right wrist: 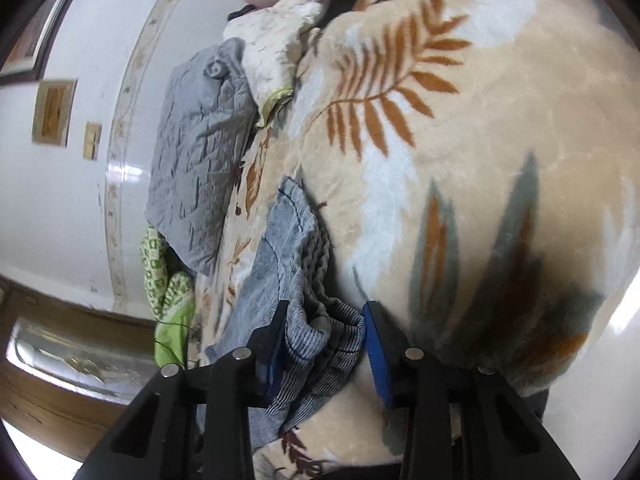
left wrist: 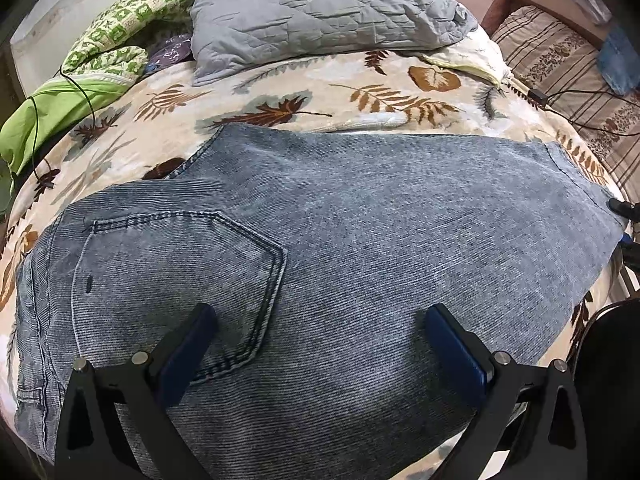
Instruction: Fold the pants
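Observation:
The blue-grey denim pants [left wrist: 340,240] lie flat on the leaf-patterned blanket [left wrist: 360,80], back pocket [left wrist: 180,280] up at the left. My left gripper [left wrist: 320,320] is open just above the pants near the pocket, holding nothing. In the right wrist view my right gripper [right wrist: 325,316] straddles a bunched edge of the pants [right wrist: 320,344]; its blue-padded fingers [right wrist: 376,344] stand apart on either side of the fabric. The right gripper's tip shows at the pants' right edge in the left wrist view [left wrist: 624,208].
A grey quilted pillow [left wrist: 320,12] lies at the head of the bed, with green patterned bedding [left wrist: 116,40] to its left. A striped cushion [left wrist: 560,60] and black cables [left wrist: 580,96] lie at the right. The white wall [right wrist: 60,200] is beyond the bed.

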Available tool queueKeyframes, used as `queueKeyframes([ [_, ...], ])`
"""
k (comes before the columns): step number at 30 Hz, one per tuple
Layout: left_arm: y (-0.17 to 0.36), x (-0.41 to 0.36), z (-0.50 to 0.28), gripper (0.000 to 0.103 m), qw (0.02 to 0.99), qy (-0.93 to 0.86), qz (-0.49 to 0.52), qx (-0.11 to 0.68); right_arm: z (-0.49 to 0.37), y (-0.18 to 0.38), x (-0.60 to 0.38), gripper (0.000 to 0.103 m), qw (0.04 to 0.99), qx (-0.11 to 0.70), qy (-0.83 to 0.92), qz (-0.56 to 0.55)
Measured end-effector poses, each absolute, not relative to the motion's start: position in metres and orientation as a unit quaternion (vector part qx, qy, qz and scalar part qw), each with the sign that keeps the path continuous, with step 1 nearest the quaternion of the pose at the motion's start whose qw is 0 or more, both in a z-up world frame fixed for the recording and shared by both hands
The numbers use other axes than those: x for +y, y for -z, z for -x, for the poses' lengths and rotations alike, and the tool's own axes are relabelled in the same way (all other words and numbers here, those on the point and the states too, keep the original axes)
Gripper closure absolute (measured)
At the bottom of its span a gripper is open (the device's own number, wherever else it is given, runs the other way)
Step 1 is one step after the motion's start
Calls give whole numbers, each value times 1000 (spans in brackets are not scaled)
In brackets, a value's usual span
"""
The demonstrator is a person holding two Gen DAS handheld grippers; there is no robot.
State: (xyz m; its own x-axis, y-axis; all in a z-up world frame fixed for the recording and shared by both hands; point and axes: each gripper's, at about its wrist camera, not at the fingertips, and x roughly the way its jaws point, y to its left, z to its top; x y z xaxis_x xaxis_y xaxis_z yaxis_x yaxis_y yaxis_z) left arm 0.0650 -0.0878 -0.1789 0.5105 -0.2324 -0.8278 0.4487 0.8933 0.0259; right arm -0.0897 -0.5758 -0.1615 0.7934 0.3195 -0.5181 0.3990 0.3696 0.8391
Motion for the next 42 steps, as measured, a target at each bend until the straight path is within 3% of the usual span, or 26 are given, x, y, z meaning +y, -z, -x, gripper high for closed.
queueKeyframes([
  [2,179,-87,-65,0,862,200,-119,450,90,164,-580,46,757,325,25,-567],
  [8,181,-88,-65,0,866,200,-120,442,69,160,-567,41,761,337,-20,-554],
  [9,181,-88,-65,0,867,201,-119,441,63,159,-563,42,765,345,-26,-543],
  [10,181,-88,-65,0,867,203,-118,440,58,154,-558,54,777,355,-15,-520],
  [11,181,-87,-66,0,866,205,-117,440,56,150,-556,74,784,359,-8,-507],
  [24,156,-52,-76,0,882,190,-42,430,7,22,-452,76,886,370,-22,-277],
  [31,139,-22,-80,0,904,148,-26,401,-33,26,-332,76,873,439,-108,-185],
  [34,133,-12,-80,0,913,131,-33,385,-46,56,-298,70,838,491,-132,-197],
  [37,130,2,-83,0,915,122,-21,383,-55,91,-273,56,802,546,-151,-189],
  [42,135,17,-86,0,913,109,-12,392,-40,93,-289,46,798,513,-203,-243],
])
